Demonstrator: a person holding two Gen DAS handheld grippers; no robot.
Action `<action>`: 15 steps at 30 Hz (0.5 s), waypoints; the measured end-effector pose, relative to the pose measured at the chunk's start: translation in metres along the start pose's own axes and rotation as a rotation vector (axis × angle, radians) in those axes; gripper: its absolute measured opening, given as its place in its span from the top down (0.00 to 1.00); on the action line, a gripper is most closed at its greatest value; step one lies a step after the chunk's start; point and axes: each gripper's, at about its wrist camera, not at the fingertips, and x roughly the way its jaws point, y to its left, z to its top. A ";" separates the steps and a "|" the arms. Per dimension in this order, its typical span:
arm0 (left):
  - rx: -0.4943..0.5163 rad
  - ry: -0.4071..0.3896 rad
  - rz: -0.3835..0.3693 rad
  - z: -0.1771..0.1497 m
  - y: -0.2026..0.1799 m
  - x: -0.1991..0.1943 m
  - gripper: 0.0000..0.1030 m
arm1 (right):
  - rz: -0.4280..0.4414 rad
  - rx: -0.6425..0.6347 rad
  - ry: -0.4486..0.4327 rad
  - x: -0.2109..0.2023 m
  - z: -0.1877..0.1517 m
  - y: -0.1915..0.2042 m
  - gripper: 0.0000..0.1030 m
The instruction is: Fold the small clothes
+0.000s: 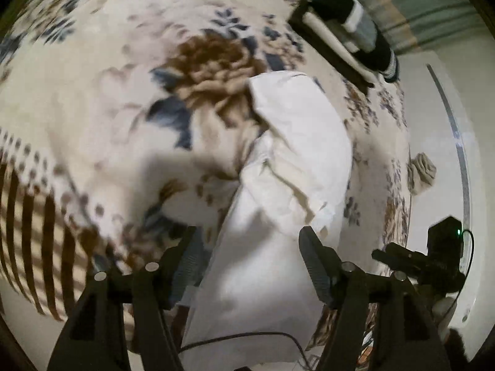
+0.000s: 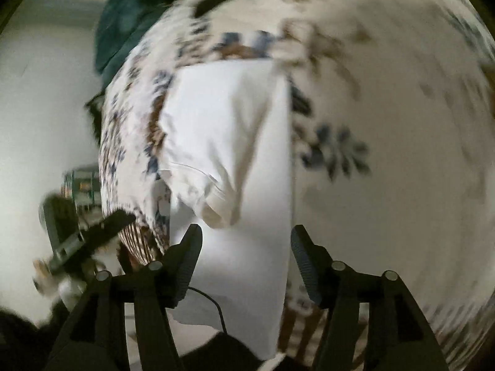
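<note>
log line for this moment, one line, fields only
stage: mid-fold | white garment: partly folded on floral blanket | left hand-held gripper: open, over garment | right hand-held gripper: open, over garment

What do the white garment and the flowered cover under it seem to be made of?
White garment: probably thin matte cotton knit, since it creases softly and shows a stitched hem. Flowered cover: looks like plush fleece, with a fuzzy brown and blue print, though motion blur leaves this uncertain.

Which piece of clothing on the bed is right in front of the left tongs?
The white garment, spread long across the floral blanket. The beige rolled piece and the dark folded stack lie farther off.
</note>
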 end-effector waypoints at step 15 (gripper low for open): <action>0.023 -0.042 0.005 0.009 -0.013 0.014 0.39 | 0.125 0.266 0.002 0.094 0.055 0.011 0.97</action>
